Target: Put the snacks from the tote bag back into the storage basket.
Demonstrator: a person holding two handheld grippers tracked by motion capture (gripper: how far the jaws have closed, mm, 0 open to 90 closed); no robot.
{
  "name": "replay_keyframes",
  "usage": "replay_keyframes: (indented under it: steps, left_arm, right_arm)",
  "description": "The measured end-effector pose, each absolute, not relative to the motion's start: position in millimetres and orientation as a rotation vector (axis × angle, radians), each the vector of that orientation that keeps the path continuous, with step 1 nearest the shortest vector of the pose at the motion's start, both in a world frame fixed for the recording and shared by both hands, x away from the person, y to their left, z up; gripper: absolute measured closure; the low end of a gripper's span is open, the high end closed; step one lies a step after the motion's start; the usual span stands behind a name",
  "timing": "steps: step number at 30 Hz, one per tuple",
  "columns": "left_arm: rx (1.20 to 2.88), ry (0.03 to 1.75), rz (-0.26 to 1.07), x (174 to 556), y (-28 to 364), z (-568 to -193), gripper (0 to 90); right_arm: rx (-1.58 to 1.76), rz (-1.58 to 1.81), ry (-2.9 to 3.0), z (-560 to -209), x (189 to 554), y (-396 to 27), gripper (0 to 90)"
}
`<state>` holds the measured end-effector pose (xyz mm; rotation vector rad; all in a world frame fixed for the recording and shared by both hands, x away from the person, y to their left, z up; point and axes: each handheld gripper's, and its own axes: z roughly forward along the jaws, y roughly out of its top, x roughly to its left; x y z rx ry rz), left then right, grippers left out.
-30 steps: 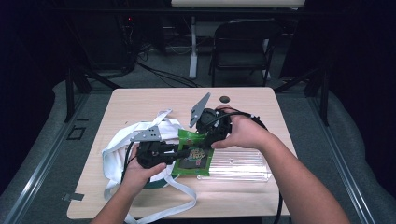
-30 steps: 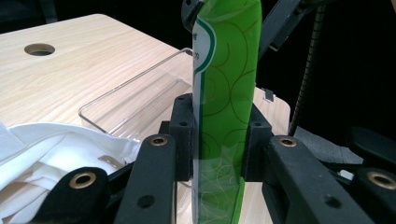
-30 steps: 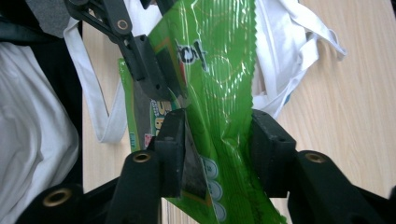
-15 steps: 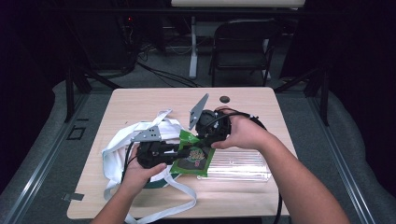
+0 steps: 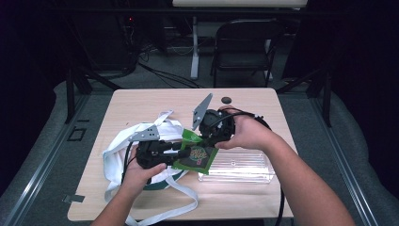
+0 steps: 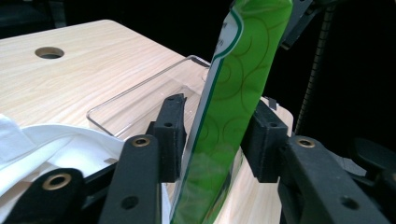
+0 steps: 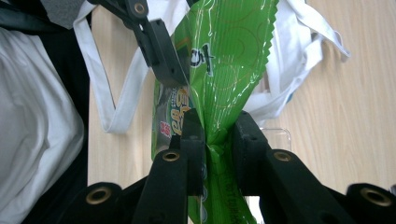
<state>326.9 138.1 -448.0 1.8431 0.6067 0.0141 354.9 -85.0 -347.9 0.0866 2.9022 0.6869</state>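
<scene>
A green snack bag (image 5: 195, 155) hangs above the table between both grippers. My right gripper (image 5: 207, 139) comes in from the right and is shut on the bag's top edge. In the right gripper view the film (image 7: 229, 70) is crumpled between its pads (image 7: 217, 135). My left gripper (image 5: 181, 148) reaches in from the left at the bag's side. Its jaws have just been opening. In the left gripper view the bag (image 6: 233, 93) stands between the parted pads (image 6: 215, 135), which no longer pinch it.
A clear plastic tray (image 5: 240, 167) lies on the wooden table (image 5: 141, 108) under the right hand. A white cloth bag with long straps (image 5: 122, 150) is heaped at the left. A small round hole (image 5: 226, 100) marks the far edge. A folding chair (image 5: 244, 47) stands beyond.
Both hands have kept their places. The green bag still hangs between the two grippers, with its top now drawn toward the right gripper.
</scene>
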Motion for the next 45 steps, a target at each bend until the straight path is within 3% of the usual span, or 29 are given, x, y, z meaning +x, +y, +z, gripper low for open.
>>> replay_keyframes:
  steps: [22, 45]
  left_arm:
    - [1.808, 0.715, 0.052, 335, 164, -452, 59.7]
    - [1.799, 0.827, 0.103, 339, 188, -461, 58.1]
  right_arm:
    - [0.187, 0.622, 2.829, -340, 365, -118, 76.9]
    - [0.205, 0.51, 2.802, -349, 382, -124, 76.9]
